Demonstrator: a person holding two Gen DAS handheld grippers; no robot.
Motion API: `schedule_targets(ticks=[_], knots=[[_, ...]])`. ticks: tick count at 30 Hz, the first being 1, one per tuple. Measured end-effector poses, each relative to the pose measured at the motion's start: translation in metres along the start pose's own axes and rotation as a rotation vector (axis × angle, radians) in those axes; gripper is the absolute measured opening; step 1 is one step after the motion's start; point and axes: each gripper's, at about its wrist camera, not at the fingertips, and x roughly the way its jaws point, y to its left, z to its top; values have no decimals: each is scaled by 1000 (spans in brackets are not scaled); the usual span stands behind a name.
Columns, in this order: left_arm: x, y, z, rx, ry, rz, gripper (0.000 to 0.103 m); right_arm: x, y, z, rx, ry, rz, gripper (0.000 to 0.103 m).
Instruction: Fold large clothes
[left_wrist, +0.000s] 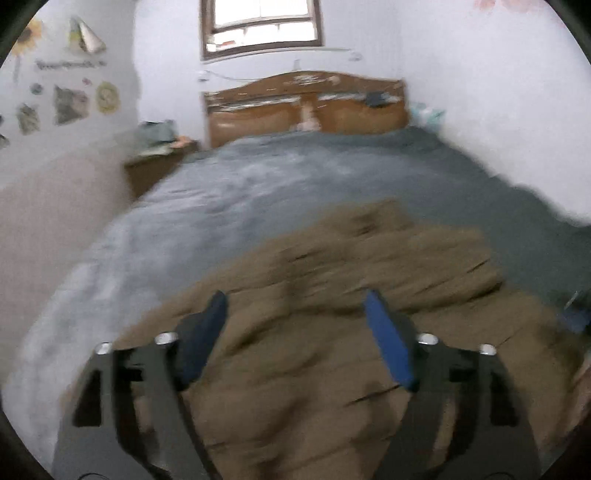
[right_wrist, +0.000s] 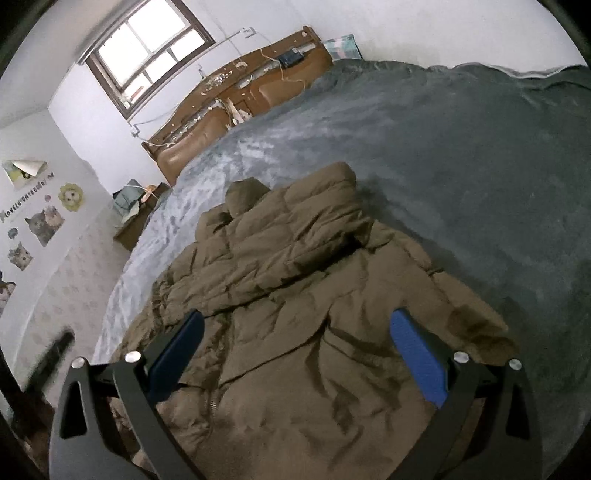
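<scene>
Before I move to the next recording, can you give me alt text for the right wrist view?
An olive-brown quilted puffer jacket lies crumpled on a grey plush bedspread, framed by the right gripper with its blue-padded fingers spread wide and holding nothing. Beyond stand a brown wooden headboard, a dark-framed window and cat stickers on the white wall.

I see the jacket (right_wrist: 295, 295) lying on the bed (right_wrist: 461, 166), at its near end, with my left gripper (left_wrist: 295, 306) and right gripper (right_wrist: 295, 325) both above it, jaws spread and touching nothing. Behind the jacket the bed runs back to the headboard (right_wrist: 236, 96). A window (right_wrist: 147, 48) sits above the headboard, and a nightstand (right_wrist: 136, 218) stands left of the bed.
</scene>
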Motion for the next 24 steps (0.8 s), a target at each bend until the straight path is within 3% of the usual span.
schedule_targets(ticks=[2,6,10,16,19,20,21,22,24], knots=[[-10,51,-21,2,43,81,80,0,8,-1,-39,-2,2,101],[-41,164,-69,-131,118,220,93,-2,17,-4,-67,-1,-1,101],[-45,231,-116,-236,220,297,94,-12,25,-9,-110,-27,-31,101],[-31,275,-160,-298,355,344,96,-36,42,-24,-189,-78,-85,101],[-7,275,-170,-337,409,287,96,-36,45,-26,-189,-74,-86,101],[-1,274,-170,-351,412,266,93,-37,44,-26,-189,-70,-80,101],[3,276,-170,-365,408,239,75,-36,45,-27,-193,-66,-78,101],[16,272,-171,-382,415,217,45,-35,46,-27,-196,-63,-79,101],[23,272,-162,-411,412,181,15,-32,46,-27,-201,-57,-82,101]])
